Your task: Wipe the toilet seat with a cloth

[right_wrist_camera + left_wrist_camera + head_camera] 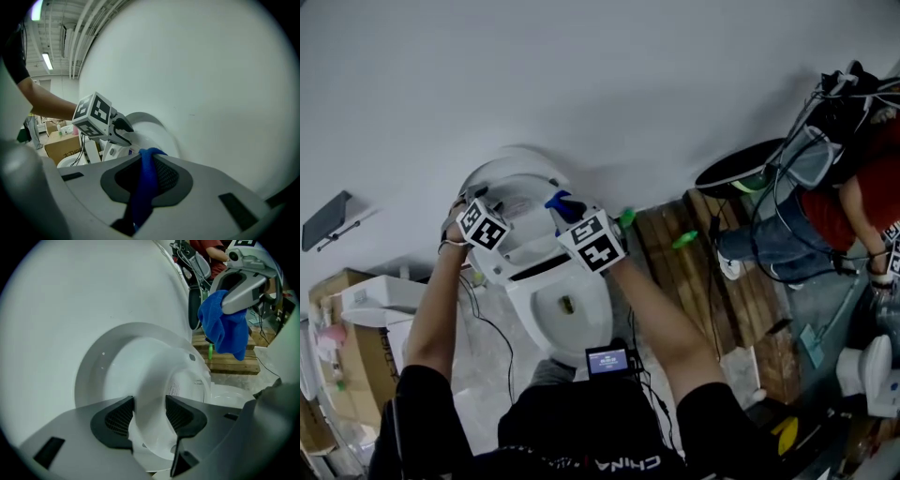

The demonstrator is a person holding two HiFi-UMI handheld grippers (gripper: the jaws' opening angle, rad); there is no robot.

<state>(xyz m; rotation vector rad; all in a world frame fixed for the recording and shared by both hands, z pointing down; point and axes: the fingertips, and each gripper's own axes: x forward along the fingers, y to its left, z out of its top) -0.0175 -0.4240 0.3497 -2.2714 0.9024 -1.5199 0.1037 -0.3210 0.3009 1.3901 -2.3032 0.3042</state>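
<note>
The white toilet bowl (567, 309) stands below me with its lid (511, 173) up against the wall. My left gripper (487, 211) is at the raised toilet seat (154, 380). In the left gripper view the left gripper (149, 416) has the seat's rim filling the gap between both pads. My right gripper (570, 216) hovers just right of the seat, shut on a blue cloth (562, 204). The cloth (225, 329) hangs down from the right gripper (226, 302). In the right gripper view the cloth (143, 187) is pinched in the right gripper (149, 171), and the left gripper (126, 133) shows at the lid (152, 129).
A wooden pallet (712, 272) lies right of the toilet with green items (684, 241) on it. A person (825, 197) sits at the far right among cables. Cardboard boxes (337, 328) stand at the left, and another toilet (872, 375) at the lower right. The white wall is close behind.
</note>
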